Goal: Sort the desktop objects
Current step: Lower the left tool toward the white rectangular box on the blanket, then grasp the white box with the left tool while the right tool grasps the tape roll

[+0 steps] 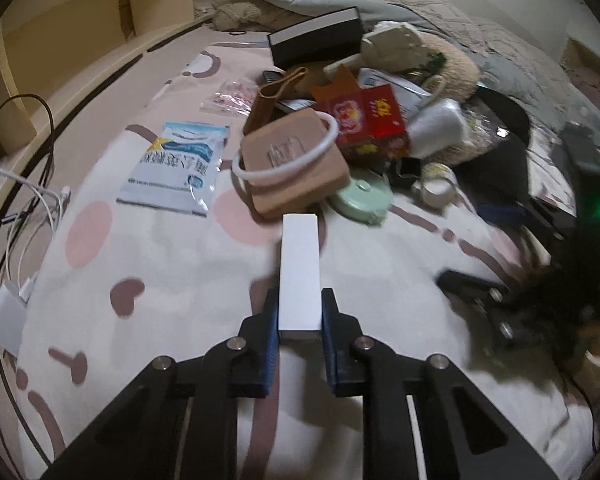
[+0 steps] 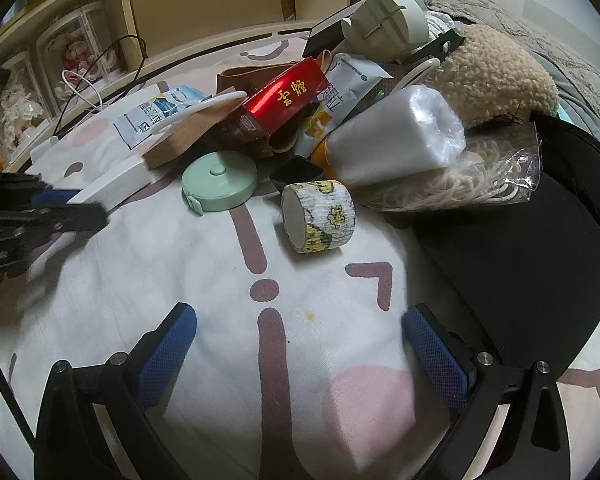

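My left tool (image 1: 300,316) clamps the white box (image 1: 300,268) by its near end, above the bed beside the pile, my right tool (image 2: 300,344) gaping, so the box may pivot and slip.

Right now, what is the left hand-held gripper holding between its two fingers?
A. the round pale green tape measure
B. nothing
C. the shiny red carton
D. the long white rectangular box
D: in the left wrist view the left hand-held gripper is shut on the long white rectangular box, with a blue pad against each side of it.
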{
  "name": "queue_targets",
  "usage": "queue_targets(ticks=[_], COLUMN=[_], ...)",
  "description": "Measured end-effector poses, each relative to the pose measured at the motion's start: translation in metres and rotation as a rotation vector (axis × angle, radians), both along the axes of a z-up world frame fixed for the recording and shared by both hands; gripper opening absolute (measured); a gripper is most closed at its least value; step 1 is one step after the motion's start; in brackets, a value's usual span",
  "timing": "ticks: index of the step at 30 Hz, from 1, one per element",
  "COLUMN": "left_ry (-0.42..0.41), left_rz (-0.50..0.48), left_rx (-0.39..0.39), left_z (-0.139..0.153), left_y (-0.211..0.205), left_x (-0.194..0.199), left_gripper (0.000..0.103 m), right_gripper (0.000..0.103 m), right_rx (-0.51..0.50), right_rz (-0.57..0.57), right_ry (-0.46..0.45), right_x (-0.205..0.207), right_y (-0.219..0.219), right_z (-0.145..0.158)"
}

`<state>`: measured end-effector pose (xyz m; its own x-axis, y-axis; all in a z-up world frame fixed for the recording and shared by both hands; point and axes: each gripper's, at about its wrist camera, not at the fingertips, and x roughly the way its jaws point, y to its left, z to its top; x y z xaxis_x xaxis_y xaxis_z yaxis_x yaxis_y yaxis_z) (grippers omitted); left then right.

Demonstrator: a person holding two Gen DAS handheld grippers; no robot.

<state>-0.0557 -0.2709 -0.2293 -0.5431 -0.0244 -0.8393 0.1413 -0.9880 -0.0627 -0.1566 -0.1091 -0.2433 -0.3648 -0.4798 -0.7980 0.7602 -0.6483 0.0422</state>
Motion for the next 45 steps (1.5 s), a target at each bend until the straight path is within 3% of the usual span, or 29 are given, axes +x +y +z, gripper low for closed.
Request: queue_targets(ticks=[5,9,14,17,23,28,33,38,45], left_ry=[-0.049,-0.09,-0.123,-0.144,-0.149,-0.126,-0.102,-0.06,-0.047], left_rz=[-0.104,-0.151,-0.138,-0.117,-0.01,0.091,0.066,0.018,0.081], left_rx=[0.028,-0.047,-0.151,-0.25,-0.296,-0.259,-0.16,-0.04,-0.021], left_z=[0.001,0.001,0.001,0.001,0.001,0.002,0.003,0.006,-0.001], left_y=[0.011,0.019,0.017,0.013,-0.015,-0.03,-0.029,-0.012,-0.002], left_x=[0.026,0.037,0.037,0.038,0.038,0.033,0.04,0.039,0.019], left_gripper=[0.019,0.02,0.055,0.062,0.069,0.072,0.085,0.087,0.087], right_gripper=[0.103,0.103,0.103,0.103,0.103,0.103,0.103,0.103,0.103], right_rx=[0.0,0.0,0.0,-0.001,0.001,0.008,0.018,0.032,0.016], right_rz=[0.0,0.0,0.0,0.0,0.001,0.003,0.004,0.003,0.001], right_ry=[0.0,0.0,0.0,0.0,0.0,-0.012,-0.01,-0.001,-0.004], right_x=[0.0,0.0,0.0,0.0,0.0,-0.002,-0.002,-0.001,-0.002], right_y=[0.0,0.0,0.0,0.0,-0.001,-0.003,-0.003,-0.006,-0.004], right_z=[0.0,0.0,0.0,-0.001,0.0,0.001,0.0,-0.001,-0.001])
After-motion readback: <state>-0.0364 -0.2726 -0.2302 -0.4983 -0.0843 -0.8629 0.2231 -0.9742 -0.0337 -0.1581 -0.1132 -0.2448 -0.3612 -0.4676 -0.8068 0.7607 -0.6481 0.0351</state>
